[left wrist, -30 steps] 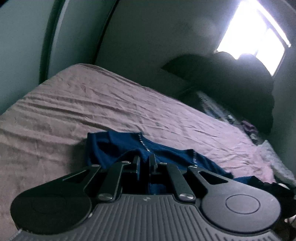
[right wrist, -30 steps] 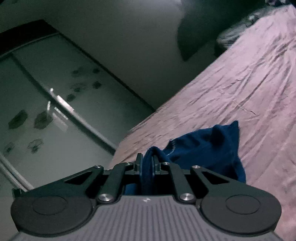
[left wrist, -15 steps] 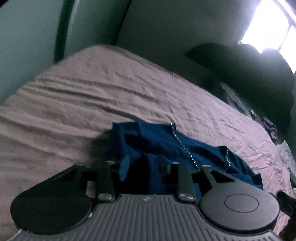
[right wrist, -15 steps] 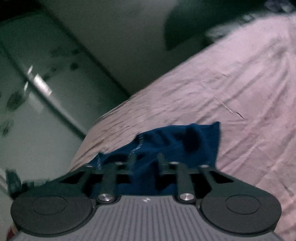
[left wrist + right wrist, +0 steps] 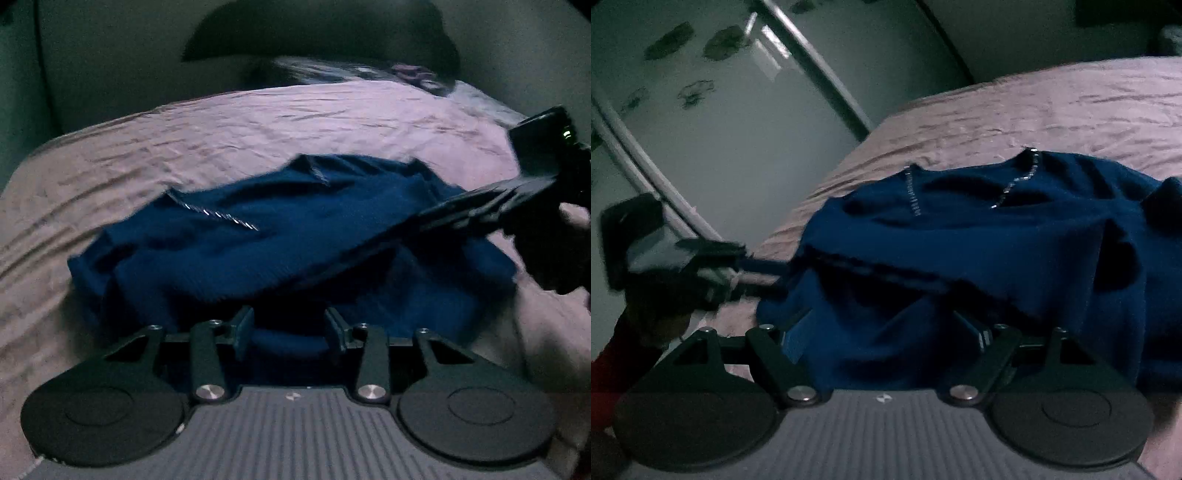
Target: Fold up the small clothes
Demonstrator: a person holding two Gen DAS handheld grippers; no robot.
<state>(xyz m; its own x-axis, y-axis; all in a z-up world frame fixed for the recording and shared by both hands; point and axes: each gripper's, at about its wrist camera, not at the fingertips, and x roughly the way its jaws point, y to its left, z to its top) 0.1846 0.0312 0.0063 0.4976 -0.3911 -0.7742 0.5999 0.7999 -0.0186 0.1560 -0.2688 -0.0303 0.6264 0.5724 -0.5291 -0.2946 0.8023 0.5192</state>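
Note:
A dark blue garment [image 5: 280, 236] with a silvery trim line lies crumpled on the pink bed sheet [image 5: 258, 122]. My left gripper [image 5: 290, 332] hovers at its near edge. Its jaws are opening, and fabric lies between and below them without the pads pressing on it. The right gripper [image 5: 432, 218] reaches in from the right over the cloth, held by a hand [image 5: 572, 221]. In the right wrist view the same garment [image 5: 997, 240] fills the middle. My right gripper [image 5: 886, 332] has its jaws opening wide, with loose fabric between them. The left gripper [image 5: 764, 271] shows blurred at the left.
Sliding wardrobe doors [image 5: 701, 110] with dark leaf marks stand beyond the bed's left edge. A dark heap [image 5: 317, 33] and some patterned cloth [image 5: 351, 70] lie at the bed's far end. Wrinkled sheet surrounds the garment on all sides.
Both grippers were shut on the blue garment and have let go, their jaws now apart. The cloth has dropped onto the bed. Both views have tilted down and rolled.

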